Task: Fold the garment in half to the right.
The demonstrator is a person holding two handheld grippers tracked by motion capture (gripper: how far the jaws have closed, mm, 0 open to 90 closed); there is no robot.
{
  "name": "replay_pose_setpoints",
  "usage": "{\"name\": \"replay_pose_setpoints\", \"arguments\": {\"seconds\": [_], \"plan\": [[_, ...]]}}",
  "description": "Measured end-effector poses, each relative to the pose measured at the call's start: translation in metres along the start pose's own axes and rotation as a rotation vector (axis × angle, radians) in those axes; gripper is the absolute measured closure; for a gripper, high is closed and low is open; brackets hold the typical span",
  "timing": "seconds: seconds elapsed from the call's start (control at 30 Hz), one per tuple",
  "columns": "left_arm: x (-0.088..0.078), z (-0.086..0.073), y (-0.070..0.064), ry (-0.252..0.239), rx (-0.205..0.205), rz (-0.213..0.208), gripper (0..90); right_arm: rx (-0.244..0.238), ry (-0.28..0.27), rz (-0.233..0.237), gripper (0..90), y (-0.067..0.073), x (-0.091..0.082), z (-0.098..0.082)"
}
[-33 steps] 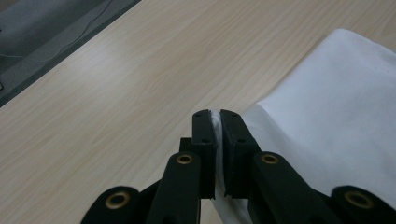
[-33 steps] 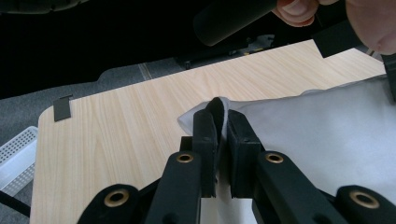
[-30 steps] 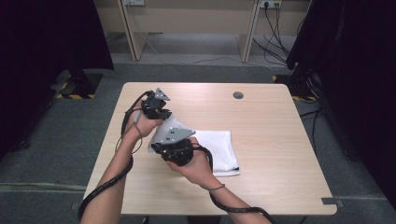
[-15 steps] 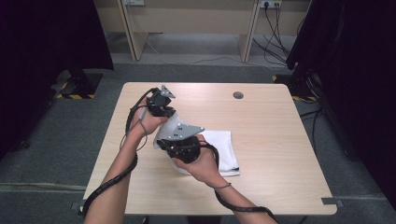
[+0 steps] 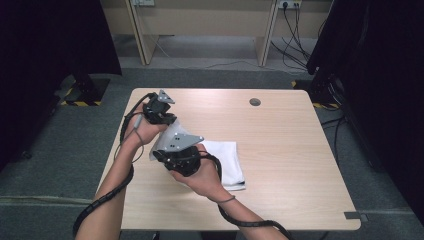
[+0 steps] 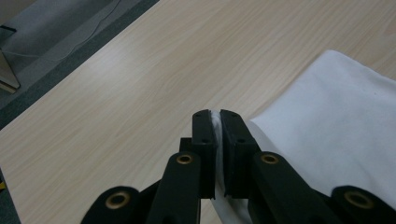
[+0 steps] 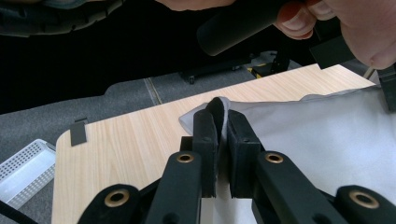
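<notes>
Both hands are drifting slightly upward and toward the table's left compared with a second ago, carrying the cloth's near-left edge with them. At the left of the high view, the left gripper (image 5: 159, 111) is holding its jaws fully closed; in the left gripper view (image 6: 217, 122) a thin fold of the white rectangular fabric cloth (image 6: 336, 135) is pinched between the pads. Just to its right, the right gripper (image 5: 176, 150) is likewise clamping shut, and the right gripper view (image 7: 220, 119) shows a raised corner of that cloth (image 7: 327, 140) caught between its jaws. The rest of the cloth (image 5: 227, 162) is lying flat on the pale rectangular wooden table (image 5: 290, 150), a little left of centre and near the front edge. By my judgement the person is lifting an edge to fold or spread it. Doing this well means keeping both grips firm, raising the two corners evenly, and holding them taut so the fabric is not sagging or twisting between them.
</notes>
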State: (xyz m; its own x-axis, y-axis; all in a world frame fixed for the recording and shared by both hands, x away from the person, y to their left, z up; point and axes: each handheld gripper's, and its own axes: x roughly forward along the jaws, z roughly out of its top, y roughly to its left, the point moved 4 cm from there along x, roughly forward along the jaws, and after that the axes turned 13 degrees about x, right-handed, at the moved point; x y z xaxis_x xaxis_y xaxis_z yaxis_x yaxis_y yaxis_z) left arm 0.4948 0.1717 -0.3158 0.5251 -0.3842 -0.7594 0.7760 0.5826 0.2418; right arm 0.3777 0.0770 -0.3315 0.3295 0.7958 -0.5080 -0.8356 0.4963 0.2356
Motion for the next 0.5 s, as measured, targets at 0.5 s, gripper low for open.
{"name": "replay_pose_setpoints", "arguments": {"seconds": [0.5], "plan": [[-0.017, -0.013, 0.012, 0.014, -0.017, 0.027, 84.5, -0.012, -0.018, 0.028, 84.3, 0.015, 0.010, 0.014]]}}
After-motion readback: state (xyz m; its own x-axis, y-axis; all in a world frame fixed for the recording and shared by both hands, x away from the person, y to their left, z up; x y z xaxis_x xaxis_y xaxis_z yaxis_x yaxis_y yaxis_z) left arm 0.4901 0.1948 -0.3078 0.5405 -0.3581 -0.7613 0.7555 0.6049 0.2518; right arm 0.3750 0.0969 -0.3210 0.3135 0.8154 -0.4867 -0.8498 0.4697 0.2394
